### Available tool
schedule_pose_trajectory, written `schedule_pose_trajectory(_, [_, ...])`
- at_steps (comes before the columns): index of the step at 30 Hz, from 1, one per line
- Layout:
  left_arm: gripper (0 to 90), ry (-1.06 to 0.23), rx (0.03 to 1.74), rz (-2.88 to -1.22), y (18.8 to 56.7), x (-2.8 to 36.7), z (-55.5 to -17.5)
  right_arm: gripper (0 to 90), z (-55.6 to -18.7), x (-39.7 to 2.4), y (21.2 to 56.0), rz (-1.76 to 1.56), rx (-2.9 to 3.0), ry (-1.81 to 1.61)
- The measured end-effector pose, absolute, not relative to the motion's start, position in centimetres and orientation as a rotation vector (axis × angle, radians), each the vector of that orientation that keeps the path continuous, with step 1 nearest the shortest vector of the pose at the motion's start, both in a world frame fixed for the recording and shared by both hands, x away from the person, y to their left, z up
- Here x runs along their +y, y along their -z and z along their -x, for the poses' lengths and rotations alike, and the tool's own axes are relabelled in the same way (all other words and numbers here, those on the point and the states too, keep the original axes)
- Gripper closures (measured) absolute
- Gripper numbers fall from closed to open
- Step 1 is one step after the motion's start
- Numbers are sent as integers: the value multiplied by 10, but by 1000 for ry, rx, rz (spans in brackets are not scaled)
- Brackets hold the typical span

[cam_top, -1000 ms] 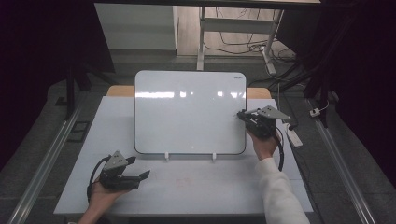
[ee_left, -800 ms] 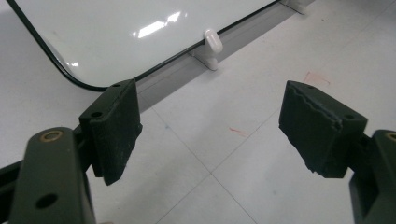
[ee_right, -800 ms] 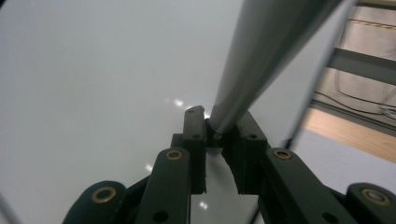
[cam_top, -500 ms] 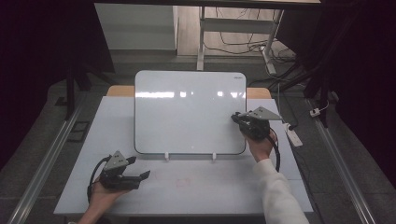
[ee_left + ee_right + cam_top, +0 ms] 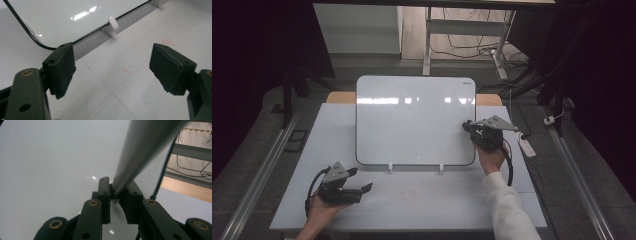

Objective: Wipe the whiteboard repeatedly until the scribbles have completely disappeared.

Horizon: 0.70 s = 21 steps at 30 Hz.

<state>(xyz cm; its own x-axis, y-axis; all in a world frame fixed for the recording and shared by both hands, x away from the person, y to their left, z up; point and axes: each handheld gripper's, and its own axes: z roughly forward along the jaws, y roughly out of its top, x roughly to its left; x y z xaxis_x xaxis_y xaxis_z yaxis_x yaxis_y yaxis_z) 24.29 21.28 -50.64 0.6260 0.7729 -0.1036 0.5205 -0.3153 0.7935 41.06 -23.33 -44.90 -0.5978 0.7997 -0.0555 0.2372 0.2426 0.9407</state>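
Pen [image 5: 140, 152] sits squeezed in the right gripper [image 5: 115, 191], at the right edge of the whiteboard [image 5: 412, 120]. Left gripper [image 5: 112, 67] rests wide open, empty. Pushing too hard might tip the board.

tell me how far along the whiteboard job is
Done: the right tongs are shut on a grey marker-like stick at the whiteboard. In hand: that stick is held against its right side. Left: the board shows no marks; the left tongs rest open.

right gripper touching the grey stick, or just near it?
Touching. In the right gripper view the right gripper has its jaws closed on the end of the grey stick, pads pressed against both sides.
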Motion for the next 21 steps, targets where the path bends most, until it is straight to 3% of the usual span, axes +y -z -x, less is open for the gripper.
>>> schedule_pose_trajectory(13, [212, -375, 1018, -2003, 507, 211, -244, 773, -409, -242, 448, -915, 1979, -1303])
schedule_pose_trajectory(21, [212, -375, 1020, -2002, 507, 211, -244, 772, -440, -250, 423, -997, 1883, -1364])
